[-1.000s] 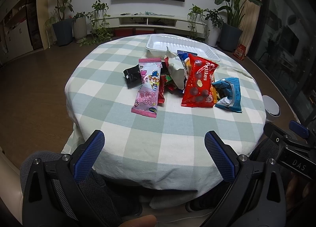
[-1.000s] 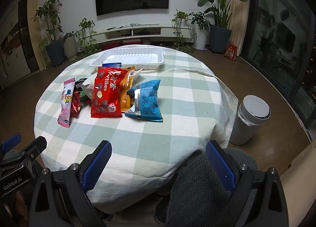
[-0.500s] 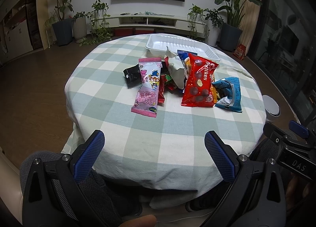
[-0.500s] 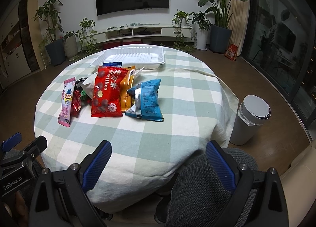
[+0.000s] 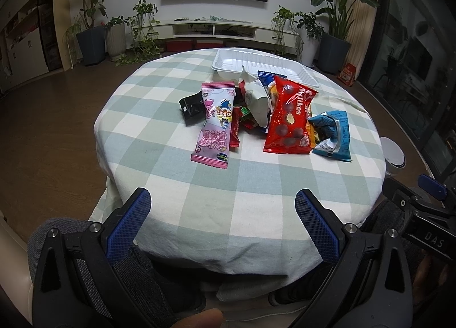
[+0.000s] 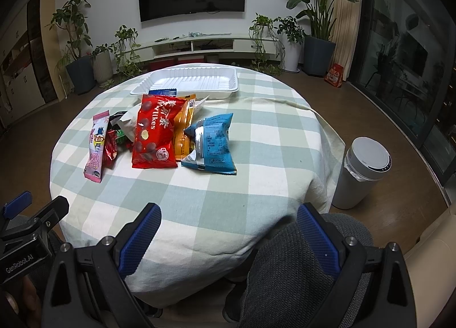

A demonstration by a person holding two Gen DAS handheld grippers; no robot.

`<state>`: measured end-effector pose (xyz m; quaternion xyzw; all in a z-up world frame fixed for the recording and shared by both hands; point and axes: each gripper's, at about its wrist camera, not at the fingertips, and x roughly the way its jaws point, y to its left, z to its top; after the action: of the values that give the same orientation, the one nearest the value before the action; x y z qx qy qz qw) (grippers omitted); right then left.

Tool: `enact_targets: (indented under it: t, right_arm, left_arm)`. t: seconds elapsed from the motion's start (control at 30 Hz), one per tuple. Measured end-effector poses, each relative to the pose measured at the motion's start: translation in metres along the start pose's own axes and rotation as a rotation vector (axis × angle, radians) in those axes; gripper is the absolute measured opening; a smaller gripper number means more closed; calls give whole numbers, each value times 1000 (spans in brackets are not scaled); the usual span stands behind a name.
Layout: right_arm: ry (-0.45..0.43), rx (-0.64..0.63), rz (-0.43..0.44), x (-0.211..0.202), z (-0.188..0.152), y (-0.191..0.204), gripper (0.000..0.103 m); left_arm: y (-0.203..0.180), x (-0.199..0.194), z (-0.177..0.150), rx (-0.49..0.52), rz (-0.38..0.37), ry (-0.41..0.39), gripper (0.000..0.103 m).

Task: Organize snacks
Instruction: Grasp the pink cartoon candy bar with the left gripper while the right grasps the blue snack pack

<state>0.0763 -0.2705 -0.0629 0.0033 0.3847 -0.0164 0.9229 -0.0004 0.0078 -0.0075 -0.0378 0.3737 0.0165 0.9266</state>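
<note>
Nearest the cameras, the left gripper (image 5: 222, 214) and the right gripper (image 6: 228, 228) both hang at the near edge of the counter (image 5: 228, 185), over the person's lap; each has its jaws spread wide and holds nothing; neither touches a snack

Beyond them, around mid-counter, the snacks lie in one loose overlapping heap: the pink packet (image 5: 214, 125) at the left, the red bag (image 5: 289, 120) in the middle, the blue bag (image 5: 332, 134) at the right, each with its near edge closest to the grippers; behind the heap, touching its back edge, stands the white tray (image 5: 228, 63), bare and probably where the snacks belong

The risks, as I judge them: the bags overlap, so pinching one may drag or flip its neighbour; the film is slick and puffed with air, so a shallow bite on a bag's face could slip, and the crimped end looks safer; the checked cloth is loose, so jaws that dig low might snag it and shift the whole heap; reaching the tray means passing over the pile, which a hanging bag could sweep

The left view alone shows the black packet (image 5: 191, 107) tucked beside the pink one; the right view alone shows an orange bag (image 6: 185, 131) wedged between red and blue, the blue bag's printed back, and the whole white bin (image 6: 362, 171) on the floor right of the counter
</note>
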Motion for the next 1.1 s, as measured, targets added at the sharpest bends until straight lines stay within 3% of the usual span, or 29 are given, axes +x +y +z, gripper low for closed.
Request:
enact_targets:
  t: [0.1,0.23,0.37,0.43,0.47,0.53,0.6,0.8,0.97,1.0,1.03,1.1]
  right_arm:
    - [7,0,24,2,0,0,98]
    - [5,2,97,4,3,-6,98]
    - [-3,-22,177,6,16,-11,98]
    - [36,-41,234,15,24,-12,96]
    - [52,-34,259,19,27,-13,94]
    - [92,1,305,31,36,-19,85]
    - [123,40,325,44,46,-27,85]
    - [109,62,324,72,73,-30,85]
    - [146,10,306,105,85,-21,85]
    - [157,15,298,109,85,-23,81]
    - [169,31,289,114,86,-26,69]
    - [206,35,265,125,85,-27,57]
  left_arm:
    - [5,2,-4,-13,-32,-19,103]
    - [21,20,-4,-91,-193,34,103]
    - [10,28,-6,66,-67,-4,103]
    - [14,42,5,41,-11,123,103]
    - [18,45,10,14,-13,138,102]
    - [22,41,23,19,-13,82,103]
    - [23,48,38,36,23,89,103]
    - [27,79,66,7,-4,72,103]
    - [29,109,80,54,-43,136,102]
    - [27,115,80,69,-51,148,102]
    - [28,119,80,76,-60,152,102]
    - [28,130,78,88,-71,157,102]
